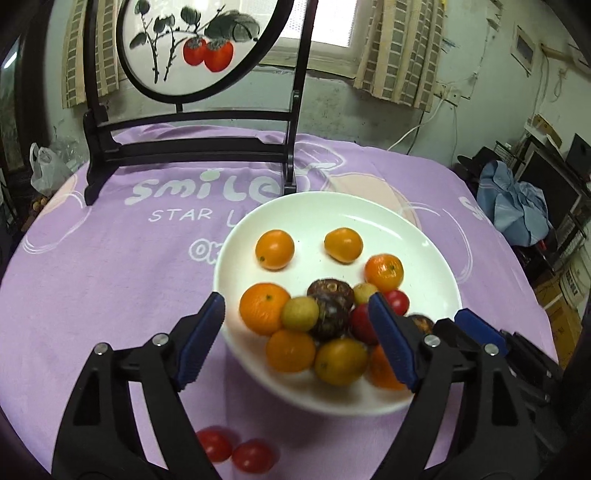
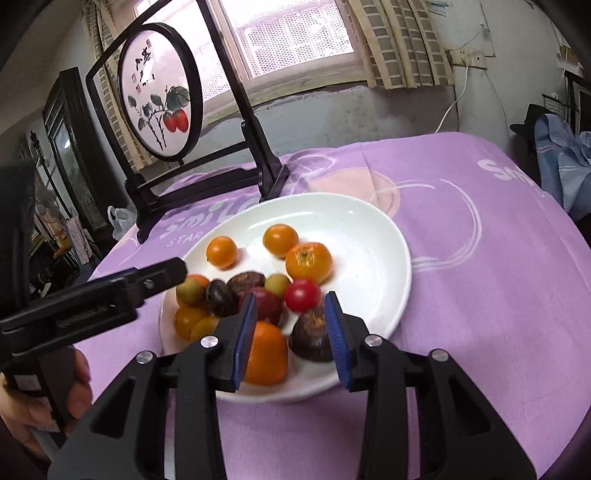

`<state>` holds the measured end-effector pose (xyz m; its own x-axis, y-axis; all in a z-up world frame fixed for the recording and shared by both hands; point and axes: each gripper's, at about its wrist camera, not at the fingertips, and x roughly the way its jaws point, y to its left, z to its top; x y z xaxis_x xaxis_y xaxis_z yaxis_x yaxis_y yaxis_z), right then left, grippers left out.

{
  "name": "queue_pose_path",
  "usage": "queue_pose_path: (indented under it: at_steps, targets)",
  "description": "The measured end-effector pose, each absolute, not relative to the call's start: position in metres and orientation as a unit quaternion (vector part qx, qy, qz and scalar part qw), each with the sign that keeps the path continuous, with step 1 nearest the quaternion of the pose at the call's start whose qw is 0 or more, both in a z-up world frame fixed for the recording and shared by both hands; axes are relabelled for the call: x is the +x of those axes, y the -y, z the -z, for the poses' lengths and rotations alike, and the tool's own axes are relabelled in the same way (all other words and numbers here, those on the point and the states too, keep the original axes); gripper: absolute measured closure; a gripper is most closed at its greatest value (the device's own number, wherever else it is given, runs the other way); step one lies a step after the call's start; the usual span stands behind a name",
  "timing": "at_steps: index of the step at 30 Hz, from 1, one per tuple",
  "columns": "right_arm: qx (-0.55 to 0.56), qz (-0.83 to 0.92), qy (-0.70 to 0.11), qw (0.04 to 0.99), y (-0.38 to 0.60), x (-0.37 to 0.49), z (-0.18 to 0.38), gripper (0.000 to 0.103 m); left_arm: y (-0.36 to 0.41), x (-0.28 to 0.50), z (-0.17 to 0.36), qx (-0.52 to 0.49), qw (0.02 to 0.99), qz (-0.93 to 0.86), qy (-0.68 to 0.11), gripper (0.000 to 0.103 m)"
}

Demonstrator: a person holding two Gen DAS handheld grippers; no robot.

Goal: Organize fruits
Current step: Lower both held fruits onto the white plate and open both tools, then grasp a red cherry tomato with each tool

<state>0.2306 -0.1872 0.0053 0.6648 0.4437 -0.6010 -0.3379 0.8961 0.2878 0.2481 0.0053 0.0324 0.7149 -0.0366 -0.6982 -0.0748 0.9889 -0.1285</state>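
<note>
Left claw [image 1: 297,341]: I hold it wide open over the near edge of the plate [image 1: 424,236], gripping nothing; its blue pads [image 1: 201,341] straddle the fruit pile.

Right claw [image 2: 290,338]: open about half as wide, nothing gripped. Between its pads sit an orange [image 2: 266,352] and a dark brown fruit [image 2: 313,338], the latter just beside the right pad; whether they touch, I cannot tell.

Plate, white, on the bench [image 1: 103,288], which has a purple printed cloth. Contents, left view:
- three small oranges spaced along the far side: [image 1: 274,249], [image 1: 343,244], [image 1: 384,271];
- a near cluster, pieces touching: large orange [image 1: 263,308], yellow-green fruit [image 1: 300,313], two dark brown fruits [image 1: 330,291], cherry tomato [image 1: 398,301], more oranges at the front [image 1: 291,350].

Right view: a red tomato [image 2: 302,294] lies just beyond the claw tips.

Off the plate: two tomatoes [image 1: 236,450] lie touching on the cloth, near me, under the left claw.

Beyond the plate: a black stand [image 1: 184,147] holds a round painted screen [image 1: 192,40]. Behind it are a window [image 2: 291,33] and curtains [image 1: 402,51].
</note>
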Motion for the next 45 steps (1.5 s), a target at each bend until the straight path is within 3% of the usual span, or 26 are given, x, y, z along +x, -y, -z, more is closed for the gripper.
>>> queue_pose_path:
  at_steps: [17,36,40,45]
  targets:
    - [-0.021,-0.311,-0.364,0.878,0.142,0.13,0.0,0.058,-0.055,0.131,-0.008,-0.052,0.919,-0.029,-0.39,0.015]
    - [-0.135,-0.342,-0.407,0.836,0.029,0.155,0.043,0.058,-0.129,0.132,0.004,-0.117,0.908,-0.074,-0.395,0.015]
    - [-0.132,-0.335,-0.408,0.839,0.032,0.16,0.043,0.072,-0.129,0.131,0.003,-0.123,0.91,-0.066,-0.392,0.015]
    - [-0.103,-0.336,-0.406,0.844,0.054,0.154,0.035,0.073,-0.124,0.131,0.003,-0.128,0.911,-0.049,-0.39,0.015]
